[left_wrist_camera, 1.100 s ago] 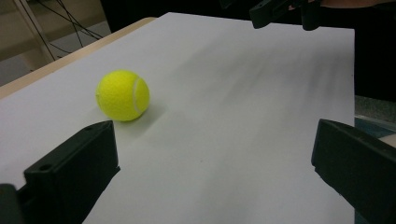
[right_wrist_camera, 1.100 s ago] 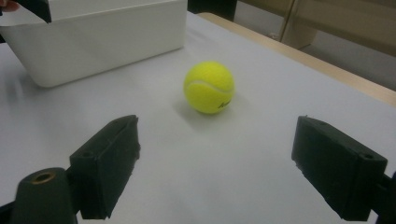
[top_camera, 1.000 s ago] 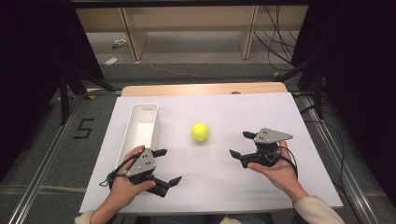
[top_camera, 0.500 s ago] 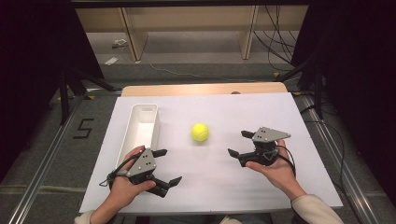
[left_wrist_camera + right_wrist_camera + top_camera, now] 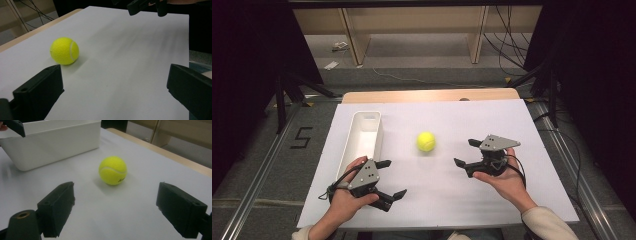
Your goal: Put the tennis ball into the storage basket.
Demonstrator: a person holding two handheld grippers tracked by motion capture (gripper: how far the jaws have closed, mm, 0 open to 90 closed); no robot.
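**Both grippers wait open beside a loose ball**

A dark room with a grey floor, pale wooden shelving at the back and black cables along the right surrounds a wooden bench (image 5: pixel 432 95) covered by a broad white sheet (image 5: pixel 512 125). On the sheet's left side lies a long white plastic rectangular bin (image 5: pixel 373 120), its length running away from the person; what is inside it cannot be made out.

The person's left gripper (image 5: pixel 388 178) sits at the near left, just in front of the bin's near end, jaws spread wide and holding nothing. In the left gripper view the ball lies ahead and off to the left of the gap, not between the jaws. The person's right gripper (image 5: pixel 466 153) rests at the near right, jaws likewise spread and empty. In the right gripper view the ball stands roughly centred ahead of the gap, still apart from both jaws.

The fuzzy yellow-green tennis ball (image 5: pixel 426 141) rests free on the bare sheet, between the bin and the right gripper, touching neither.

The likely next step is a pick by the right gripper, which is better lined up. The main risk is the ball's roundness: one jaw touching first would nudge it and send it rolling across the smooth sheet, possibly off the bench. A closure off the ball's middle could squeeze it out. Carried toward the bin, a shallow hold might drop it against the rim.
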